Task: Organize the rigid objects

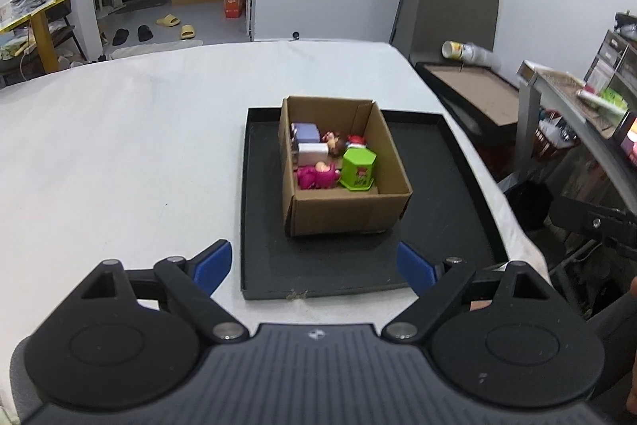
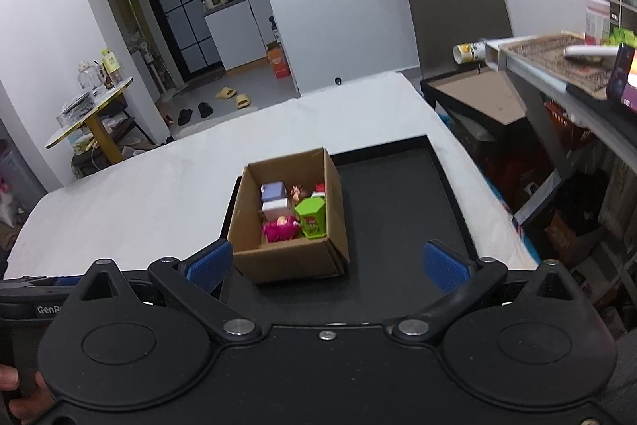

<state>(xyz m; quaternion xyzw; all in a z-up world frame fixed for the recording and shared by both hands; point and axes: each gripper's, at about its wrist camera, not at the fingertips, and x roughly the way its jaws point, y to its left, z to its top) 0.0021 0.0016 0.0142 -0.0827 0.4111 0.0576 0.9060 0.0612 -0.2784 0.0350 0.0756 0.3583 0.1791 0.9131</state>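
Cardboard box (image 1: 346,210) stands on the black tray (image 1: 438,226), and the tray lies on the white bench (image 1: 119,146), near its right edge. The box is open at the top. It sits toward the left and far part of the tray, so the right part of the tray is bare.

Inside the box you see several small rigid things, packed close together:
- green hexagonal container (image 1: 357,170), upright, at the near right, w/ a red print on its side
- pink doll (image 1: 316,175), lying at the near left, just beside the green container
- two pale purple blocks (image 1: 305,142), one behind the other, along the left wall
- brown-haired figure (image 1: 334,142) and a red-capped figure (image 1: 355,140) at the back; too small to tell more

Your left gripper (image 1: 314,265) hangs over the near edge of the tray, its blue pads (image 1: 213,263) spread wide w/ nothing between them. Your right gripper (image 2: 326,263) is spread wide also, and it grasps nothing. In the right wrist view the box appears between its pads (image 2: 446,267) but farther off, not touching them.

A hand (image 2: 16,391) shows at the bottom left corner of the right wrist view, on a dark grip.
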